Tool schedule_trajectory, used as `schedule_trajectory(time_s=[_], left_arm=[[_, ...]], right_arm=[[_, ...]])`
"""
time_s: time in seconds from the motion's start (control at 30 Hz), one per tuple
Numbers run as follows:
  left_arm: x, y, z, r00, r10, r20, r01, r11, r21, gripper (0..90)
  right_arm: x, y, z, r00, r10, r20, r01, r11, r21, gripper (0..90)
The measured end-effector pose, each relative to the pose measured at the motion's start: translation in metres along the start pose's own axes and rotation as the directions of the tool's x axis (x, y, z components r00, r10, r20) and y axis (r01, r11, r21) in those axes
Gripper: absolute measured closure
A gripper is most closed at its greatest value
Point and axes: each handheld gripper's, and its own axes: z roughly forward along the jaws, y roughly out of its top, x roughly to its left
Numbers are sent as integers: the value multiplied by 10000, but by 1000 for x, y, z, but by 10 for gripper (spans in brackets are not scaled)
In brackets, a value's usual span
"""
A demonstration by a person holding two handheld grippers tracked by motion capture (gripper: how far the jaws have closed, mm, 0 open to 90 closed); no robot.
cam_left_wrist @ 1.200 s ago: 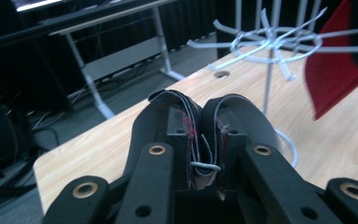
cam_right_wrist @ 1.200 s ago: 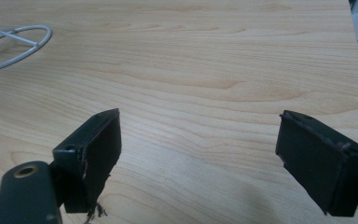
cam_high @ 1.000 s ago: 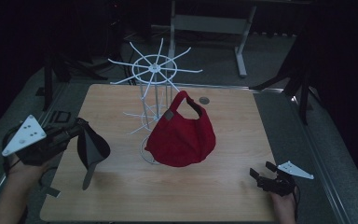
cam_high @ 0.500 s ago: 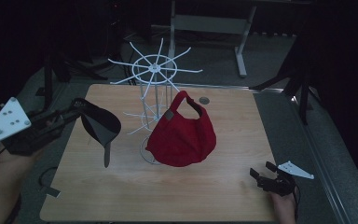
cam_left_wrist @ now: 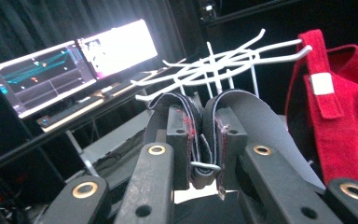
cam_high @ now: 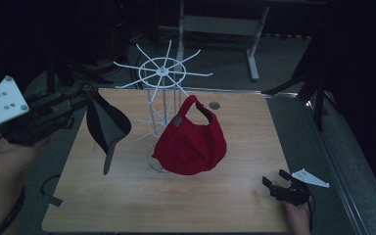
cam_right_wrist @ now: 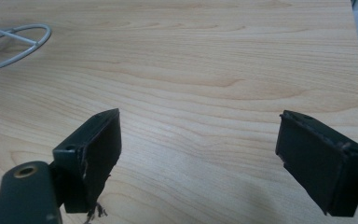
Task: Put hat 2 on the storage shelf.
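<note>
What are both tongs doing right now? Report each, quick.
Left tongs: shut on the black cap.
Right tongs: open, holding nothing, over the table.

No legible text anywhere.

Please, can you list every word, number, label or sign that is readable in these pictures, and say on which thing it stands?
No text can be read.
Red cap: a small grey tab and a white patch, both blank as far as can be seen.
Two lit monitors: coloured graphics, too blurred to read.
Black cap in the left gripper: no lettering visible.
</note>
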Motion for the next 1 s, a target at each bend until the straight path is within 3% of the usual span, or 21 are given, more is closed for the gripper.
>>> schedule_trajectory(time_s=[0.17,0.33,0.6,0.8,1.0], left_arm=[[1,11,9,9999,61,131,-60,10000,-29,801],[0,22,18,9995,23,318,-12,9994,-355,801],[-14,34,34,9968,400,690,-378,9988,-325,801],[-16,34,44,9952,241,952,-218,9994,-258,801],[-22,22,45,9927,109,1199,-85,9998,-203,801]], right_arm=[[0,0,0,10000,14,-1,-14,10000,24,140],[0,0,0,10000,9,0,-9,10000,36,140],[0,0,0,10000,-19,10,19,10000,73,141],[0,0,0,10000,-32,-28,32,10000,41,141],[0,0,0,10000,-23,-53,24,10000,53,141]])
